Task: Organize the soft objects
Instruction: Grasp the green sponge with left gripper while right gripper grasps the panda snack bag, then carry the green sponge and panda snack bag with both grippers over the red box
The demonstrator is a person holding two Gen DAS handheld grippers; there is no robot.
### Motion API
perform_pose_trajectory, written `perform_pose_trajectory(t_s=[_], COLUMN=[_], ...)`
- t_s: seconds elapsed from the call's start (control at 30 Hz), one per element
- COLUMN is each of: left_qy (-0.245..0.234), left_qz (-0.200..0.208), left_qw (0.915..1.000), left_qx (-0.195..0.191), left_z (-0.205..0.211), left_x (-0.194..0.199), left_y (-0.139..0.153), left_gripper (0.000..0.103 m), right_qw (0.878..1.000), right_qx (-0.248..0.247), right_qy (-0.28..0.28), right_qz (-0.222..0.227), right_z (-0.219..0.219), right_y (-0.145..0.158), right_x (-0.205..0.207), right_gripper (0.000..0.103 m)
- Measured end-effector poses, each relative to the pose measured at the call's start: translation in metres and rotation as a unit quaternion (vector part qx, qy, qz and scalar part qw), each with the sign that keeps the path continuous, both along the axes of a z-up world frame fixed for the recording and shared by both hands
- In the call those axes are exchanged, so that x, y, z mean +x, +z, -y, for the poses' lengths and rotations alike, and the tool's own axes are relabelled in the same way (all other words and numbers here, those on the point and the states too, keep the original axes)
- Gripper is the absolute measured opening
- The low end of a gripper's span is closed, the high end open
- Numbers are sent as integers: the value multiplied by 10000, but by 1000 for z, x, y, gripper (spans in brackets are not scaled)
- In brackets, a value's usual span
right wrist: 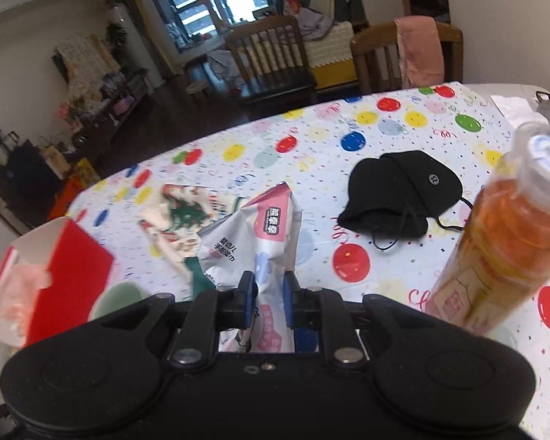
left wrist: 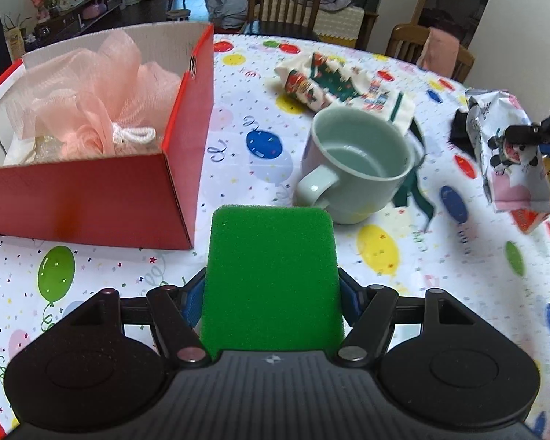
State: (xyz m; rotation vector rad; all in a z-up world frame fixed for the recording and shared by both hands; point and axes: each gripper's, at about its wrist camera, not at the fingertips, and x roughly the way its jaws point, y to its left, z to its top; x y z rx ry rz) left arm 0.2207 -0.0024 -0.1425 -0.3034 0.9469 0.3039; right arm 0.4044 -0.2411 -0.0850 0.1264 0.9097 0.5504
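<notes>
home, open dining/living room. table (right wrist: pixel 403 135) with a balloon-print party tablecloth, wooden dining chairs (right wrist: pixel 271 58) at its far side, one with a pink towel (right wrist: pixel 420 51) draped over it. beyond: sofa (right wrist: pixel 330 36) piled with clothes, big window (right wrist: pixel 216 0), low cabinet (left wrist: pixel 77 14) with flowers along the left wall.

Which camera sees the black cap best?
The right wrist view: the whole black cap lies in the open on the tablecloth. The left wrist view shows only a dark sliver behind the wipes packet.
</notes>
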Motion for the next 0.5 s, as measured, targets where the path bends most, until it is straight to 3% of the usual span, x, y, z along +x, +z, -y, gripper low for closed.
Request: perform_pose_trajectory(t_s=[0.5], left_qy=[-192], left_qz=[327], left_qw=[9986], left_qx=[-377], left_z=[-25], left_x=[-22], left_y=[61], left_gripper=[69], right_qw=[9972], right_qx=[658], right_qy=[363], right_qz=[-10], right_z=[-15], right_y=[53], right_x=[-60], right_gripper=[15])
